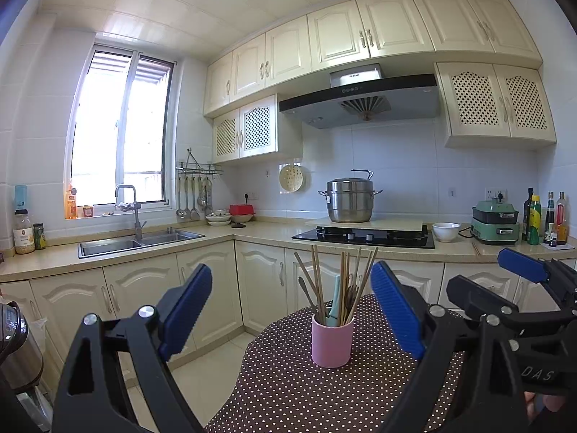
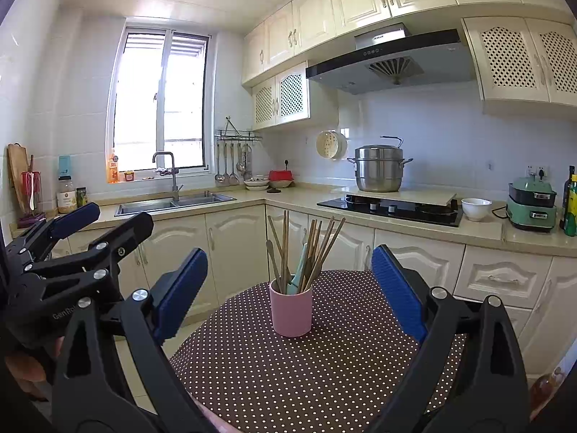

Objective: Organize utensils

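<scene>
Both my grippers hover open before the pink cup of utensils.

Left wrist view: my left gripper holds its jaws spread wide and empty, and the pink cup stands upright between them, farther off, on the dotted bench. Chopsticks and a pale green handle lean out of the cup. My right gripper shows to the right of the cup, its jaws parted too. Right wrist view: my right gripper frames the same cup with jaws wide apart, gripping nothing; the chopsticks fan upward. My left gripper sits left of the cup.
</scene>
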